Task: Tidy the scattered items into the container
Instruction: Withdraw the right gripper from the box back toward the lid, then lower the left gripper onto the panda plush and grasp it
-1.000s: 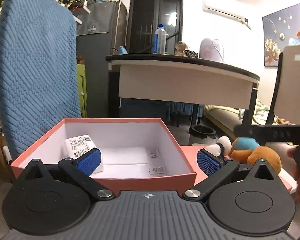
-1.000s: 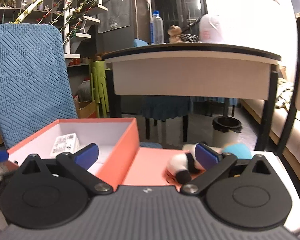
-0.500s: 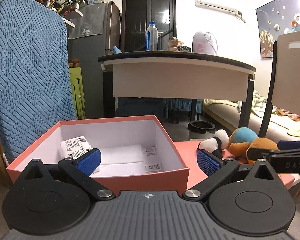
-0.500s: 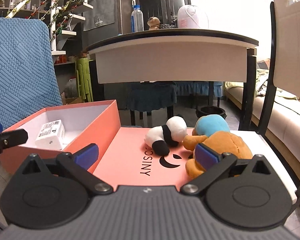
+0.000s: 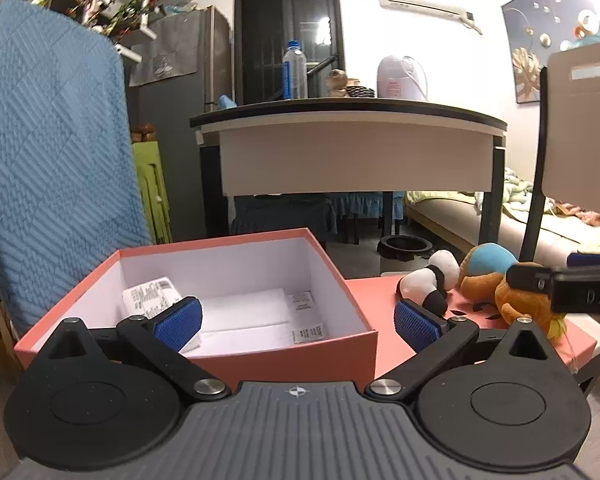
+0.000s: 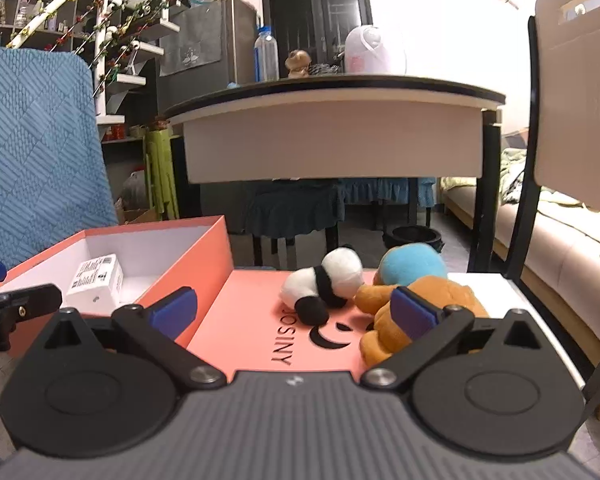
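Left gripper point(image 5: 298, 318) hovers at the open pink box point(image 5: 352, 298), jaws apart, empty. Right gripper point(image 6: 294, 306), jaws apart, faces the panda plush point(image 6: 326, 282) and orange-blue plush point(image 6: 428, 292) lying on the pink lid point(image 6: 252, 328). A white labelled carton point(image 6: 96, 282) sits inside the box.

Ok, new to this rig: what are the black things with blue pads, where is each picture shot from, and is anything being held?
Each black device is a hand-held two-finger gripper, one per hand, with a camera looking forward along its blue-padded fingers. One picture is from the left gripper, the other from the right gripper. Both are open and hold nothing.

Ahead sits an open pink box with a small white labelled carton inside. Beside it lies the pink lid, carrying a panda plush and an orange and blue plush. In the left view, the right gripper's finger shows at the far right, near the orange plush.
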Demonstrator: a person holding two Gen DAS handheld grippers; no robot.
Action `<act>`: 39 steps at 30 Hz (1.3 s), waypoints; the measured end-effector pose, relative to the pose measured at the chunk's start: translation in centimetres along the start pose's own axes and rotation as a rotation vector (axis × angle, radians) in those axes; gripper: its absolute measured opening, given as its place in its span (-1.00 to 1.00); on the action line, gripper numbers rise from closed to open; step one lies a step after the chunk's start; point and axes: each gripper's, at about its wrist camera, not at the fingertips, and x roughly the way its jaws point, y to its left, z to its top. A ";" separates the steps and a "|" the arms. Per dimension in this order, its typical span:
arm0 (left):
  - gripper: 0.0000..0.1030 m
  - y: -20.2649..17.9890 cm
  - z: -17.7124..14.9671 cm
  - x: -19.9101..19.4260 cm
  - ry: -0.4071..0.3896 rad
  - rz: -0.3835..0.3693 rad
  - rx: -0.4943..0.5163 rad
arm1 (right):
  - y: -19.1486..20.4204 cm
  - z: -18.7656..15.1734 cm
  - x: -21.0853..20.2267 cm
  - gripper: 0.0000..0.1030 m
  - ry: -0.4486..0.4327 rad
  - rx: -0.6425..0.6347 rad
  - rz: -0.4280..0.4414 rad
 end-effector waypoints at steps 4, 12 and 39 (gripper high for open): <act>1.00 -1.7 1.0 1.0 0.020 -0.046 0.058 | -0.9 0.6 -0.5 1.00 -0.038 0.032 -0.026; 0.99 -6.1 4.5 4.9 0.092 -0.157 0.113 | -4.0 2.0 -1.9 1.00 -0.114 0.117 -0.098; 0.57 -17.1 5.6 26.8 0.388 -0.085 -0.066 | -9.9 3.2 -3.0 1.00 -0.193 0.219 -0.189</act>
